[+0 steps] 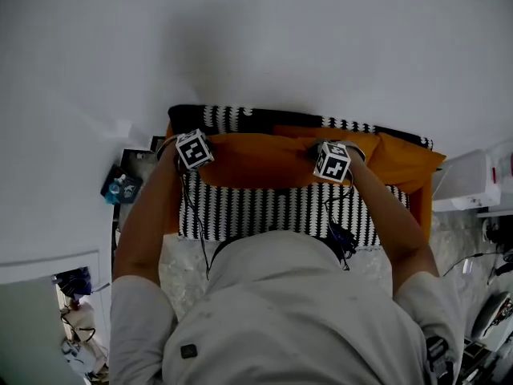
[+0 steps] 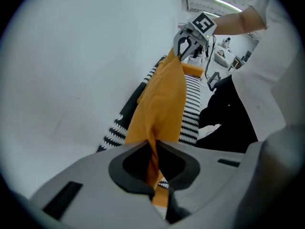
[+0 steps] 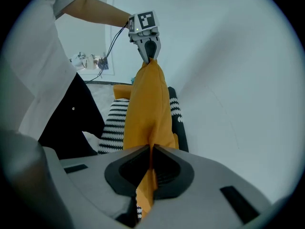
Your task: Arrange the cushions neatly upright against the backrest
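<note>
Both arms reach forward, pointing steeply down, left gripper (image 2: 155, 178) and right gripper (image 3: 149, 171) each clamped on opposite ends of the orange cushion (image 1: 256, 160).

Two orange cushions (image 1: 248, 163) (image 1: 409, 160), two grippers (image 2: 153, 144) (image 3: 151, 148)

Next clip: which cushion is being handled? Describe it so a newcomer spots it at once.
Below the white wall stands a black-and-white striped seat. Across its back edge is an orange cushion, stretched between the left gripper and the right gripper, each pinching a top corner. No gripper holds the other orange cushion, at the right end.
</note>
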The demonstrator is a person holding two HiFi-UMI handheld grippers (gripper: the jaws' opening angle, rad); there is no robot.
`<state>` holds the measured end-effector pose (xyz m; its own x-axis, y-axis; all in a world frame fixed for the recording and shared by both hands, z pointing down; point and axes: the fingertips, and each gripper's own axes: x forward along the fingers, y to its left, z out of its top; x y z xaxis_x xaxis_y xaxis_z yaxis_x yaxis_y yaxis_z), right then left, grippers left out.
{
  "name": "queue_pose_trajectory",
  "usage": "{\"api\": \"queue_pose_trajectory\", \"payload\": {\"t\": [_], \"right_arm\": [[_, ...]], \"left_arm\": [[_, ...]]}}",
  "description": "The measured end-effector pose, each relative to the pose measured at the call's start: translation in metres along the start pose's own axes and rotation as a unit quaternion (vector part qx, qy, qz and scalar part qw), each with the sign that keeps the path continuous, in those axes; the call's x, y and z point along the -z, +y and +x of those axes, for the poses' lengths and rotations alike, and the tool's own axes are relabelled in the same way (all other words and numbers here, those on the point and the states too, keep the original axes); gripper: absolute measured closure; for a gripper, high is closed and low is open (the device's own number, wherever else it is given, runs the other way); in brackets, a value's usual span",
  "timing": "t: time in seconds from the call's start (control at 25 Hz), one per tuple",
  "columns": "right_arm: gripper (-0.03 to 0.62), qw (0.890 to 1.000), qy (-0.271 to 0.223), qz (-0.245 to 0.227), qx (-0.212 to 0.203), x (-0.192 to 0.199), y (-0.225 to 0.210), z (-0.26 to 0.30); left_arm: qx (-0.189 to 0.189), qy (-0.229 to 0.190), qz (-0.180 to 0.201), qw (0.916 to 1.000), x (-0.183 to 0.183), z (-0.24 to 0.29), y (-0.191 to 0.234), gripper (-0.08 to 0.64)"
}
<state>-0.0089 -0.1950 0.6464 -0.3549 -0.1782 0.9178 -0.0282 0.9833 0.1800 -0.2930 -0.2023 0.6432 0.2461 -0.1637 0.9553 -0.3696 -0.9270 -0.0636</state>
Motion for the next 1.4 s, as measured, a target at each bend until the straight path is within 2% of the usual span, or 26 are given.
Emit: {"api": "queue_pose_trajectory", "payload": {"t": [0.28,0.56,0.72,0.92,1.08,1.28,1.4], "right_arm": [[0.558,0.999,0.016,0.042,0.007,-0.05,0.001,0.034],[0.557,0.998,0.019,0.059,0.001,-0.093,0.003,0.071],[0.558,0.998,0.019,0.053,-0.001,-0.114,-0.002,0.093],[0.56,0.999,0.027,0.039,-0.011,-0.129,-0.014,0.119],[0.56,0.999,0.032,0.032,-0.017,-0.136,-0.026,0.139],[0.56,0.998,0.037,0.035,-0.021,-0.134,-0.043,0.158],[0.56,0.998,0.038,0.04,-0.022,-0.131,-0.055,0.166]], "left_arm": [[0.019,0.006,0.042,0.9989,0.049,-0.003,0.039,0.526],[0.041,-0.006,0.055,0.9976,0.091,0.009,0.069,0.526],[0.036,0.001,0.046,0.9983,0.12,0.017,0.085,0.526],[0.042,0.004,0.041,0.9983,0.139,0.029,0.105,0.526],[0.042,0.023,0.017,0.9987,0.161,0.044,0.121,0.526],[0.035,0.007,0.021,0.9991,0.157,0.06,0.141,0.525],[0.049,0.008,0.015,0.9986,0.157,0.072,0.148,0.525]]}}
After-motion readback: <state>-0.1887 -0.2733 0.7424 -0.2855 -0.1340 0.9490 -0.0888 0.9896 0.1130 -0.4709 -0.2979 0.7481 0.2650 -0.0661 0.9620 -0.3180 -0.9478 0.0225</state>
